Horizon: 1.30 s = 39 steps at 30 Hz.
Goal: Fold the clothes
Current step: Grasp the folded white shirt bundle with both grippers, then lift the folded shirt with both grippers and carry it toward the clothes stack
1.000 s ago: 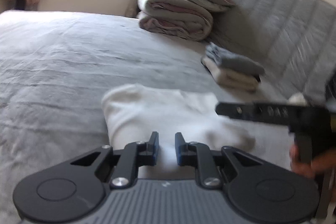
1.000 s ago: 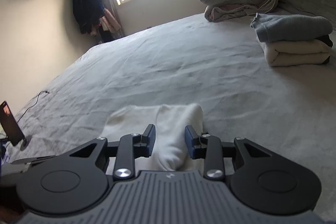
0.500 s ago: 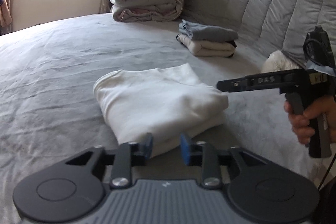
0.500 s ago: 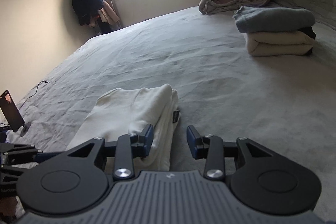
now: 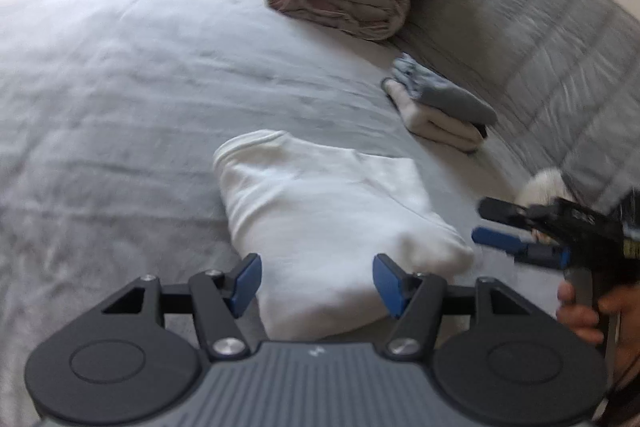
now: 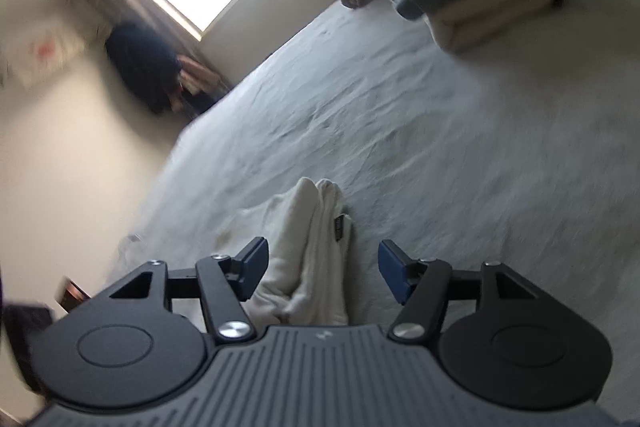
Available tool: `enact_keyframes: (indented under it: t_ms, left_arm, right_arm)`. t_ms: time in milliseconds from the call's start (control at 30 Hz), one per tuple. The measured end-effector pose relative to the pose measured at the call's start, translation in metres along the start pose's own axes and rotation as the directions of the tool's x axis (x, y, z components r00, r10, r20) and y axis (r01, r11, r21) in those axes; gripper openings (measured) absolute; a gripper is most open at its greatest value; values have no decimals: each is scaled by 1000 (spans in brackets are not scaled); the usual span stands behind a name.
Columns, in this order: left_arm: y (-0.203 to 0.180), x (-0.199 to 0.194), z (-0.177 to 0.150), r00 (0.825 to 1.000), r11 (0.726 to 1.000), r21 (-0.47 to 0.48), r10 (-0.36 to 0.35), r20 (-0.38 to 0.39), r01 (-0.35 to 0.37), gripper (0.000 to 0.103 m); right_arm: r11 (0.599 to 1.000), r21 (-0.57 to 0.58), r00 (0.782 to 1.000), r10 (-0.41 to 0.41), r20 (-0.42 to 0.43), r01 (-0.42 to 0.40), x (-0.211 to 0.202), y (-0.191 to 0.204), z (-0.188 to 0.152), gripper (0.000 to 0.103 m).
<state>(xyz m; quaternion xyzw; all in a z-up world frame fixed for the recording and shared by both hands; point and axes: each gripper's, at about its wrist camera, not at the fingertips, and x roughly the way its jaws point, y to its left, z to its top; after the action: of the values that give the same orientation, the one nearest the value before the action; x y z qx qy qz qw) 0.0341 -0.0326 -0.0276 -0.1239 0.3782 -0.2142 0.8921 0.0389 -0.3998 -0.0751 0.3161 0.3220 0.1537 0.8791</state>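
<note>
Folded white garment (image 5: 328,223) lies on the grey bed (image 5: 120,99). My left gripper (image 5: 317,281) stands spread wide at its near end; my right gripper (image 6: 323,269), likewise spread, straddles its edge, holding nothing.

white garment (image 5: 332,211), grey bedspread (image 5: 120,87), blue-padded claw (image 5: 316,279)

Both wrist views low, close, sharing white garment (image 5: 332,223), bed (image 6: 400,131)
</note>
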Motion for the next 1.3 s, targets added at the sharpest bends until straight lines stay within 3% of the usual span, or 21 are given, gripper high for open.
enact_keyframes:
  t_ms: [67, 233, 333, 733, 1000, 1300]
  left_arm:
    - [13, 6, 0, 1000, 999, -53, -4, -5, 4, 66]
    - [40, 25, 8, 999, 984, -180, -24, -39, 17, 66]
    - [47, 37, 13, 995, 962, -266, -85, -58, 67, 66]
    - [49, 51, 12, 994, 948, -306, -100, -39, 83, 67]
    - [54, 52, 9, 994, 936, -338, -106, 4, 101, 67]
    - [52, 51, 3, 995, 931, -353, -82, 50, 94, 60]
  right_arm:
    - [999, 36, 1000, 21, -7, -20, 2, -1, 1, 75]
    - [996, 73, 998, 53, -34, -50, 7, 2, -1, 79]
    - [997, 67, 998, 48, -50, -44, 14, 4, -4, 80]
    - [991, 132, 995, 33, -97, -20, 53, 7, -14, 80]
    - [986, 168, 999, -12, -48, 20, 56, 13, -17, 80]
    - [980, 189, 998, -61, -26, 65, 46, 13, -22, 53]
